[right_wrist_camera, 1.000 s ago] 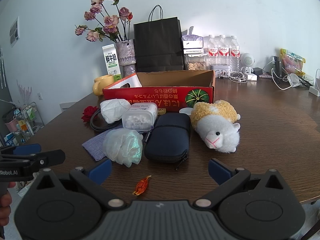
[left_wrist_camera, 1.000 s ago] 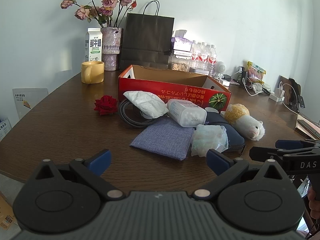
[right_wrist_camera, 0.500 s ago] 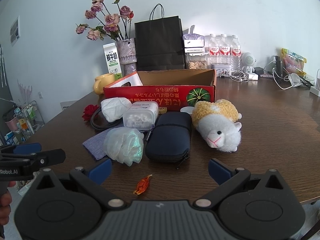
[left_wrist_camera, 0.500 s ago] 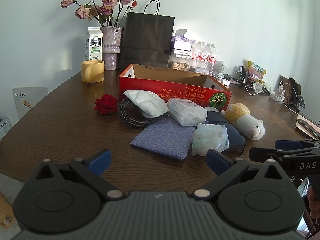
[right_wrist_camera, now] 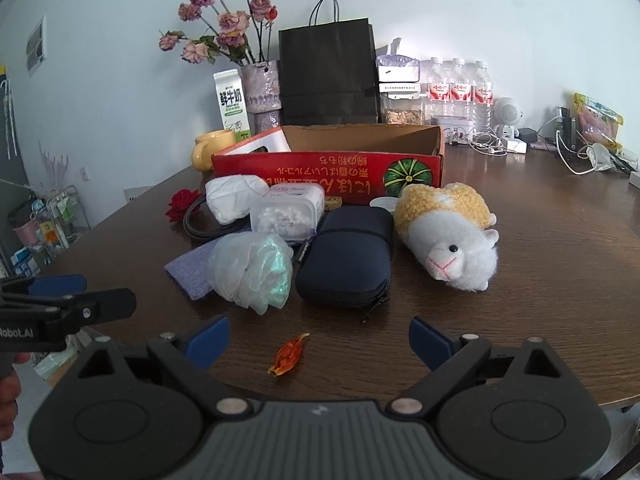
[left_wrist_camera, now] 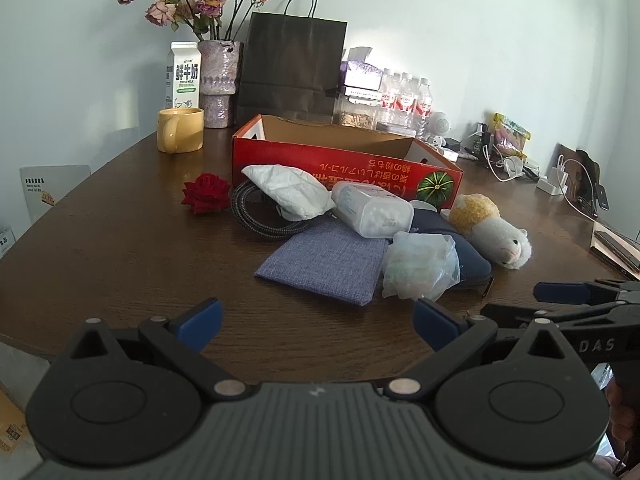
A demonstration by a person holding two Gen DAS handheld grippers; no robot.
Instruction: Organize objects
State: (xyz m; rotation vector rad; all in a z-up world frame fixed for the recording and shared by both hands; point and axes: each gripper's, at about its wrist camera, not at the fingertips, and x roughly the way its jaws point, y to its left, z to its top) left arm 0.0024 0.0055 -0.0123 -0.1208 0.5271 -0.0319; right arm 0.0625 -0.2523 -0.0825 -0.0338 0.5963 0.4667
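A loose pile lies before an open red cardboard box (right_wrist_camera: 328, 168): a plush alpaca (right_wrist_camera: 448, 236), a dark blue zip pouch (right_wrist_camera: 348, 256), a crumpled plastic bag (right_wrist_camera: 252, 268), a clear cotton-swab box (right_wrist_camera: 286, 216), a white packet (right_wrist_camera: 234, 196), a grey-blue cloth pouch (left_wrist_camera: 324, 260) and a red rose (left_wrist_camera: 206, 198). An orange wrapper (right_wrist_camera: 288, 354) lies near the table edge. My right gripper (right_wrist_camera: 320, 340) hovers just behind that wrapper, its jaws closing with nothing between them. My left gripper (left_wrist_camera: 316, 318) is open and empty, short of the cloth pouch.
Along the back wall stand a yellow mug (left_wrist_camera: 180, 130), a milk carton (left_wrist_camera: 183, 76), a vase of dried roses (left_wrist_camera: 218, 80), a black paper bag (left_wrist_camera: 292, 68) and water bottles (right_wrist_camera: 458, 88). Cables and chargers (right_wrist_camera: 576, 152) crowd the far right.
The right gripper's fingers have drawn slightly inward. The left gripper and the objects on the table have stayed where they were.
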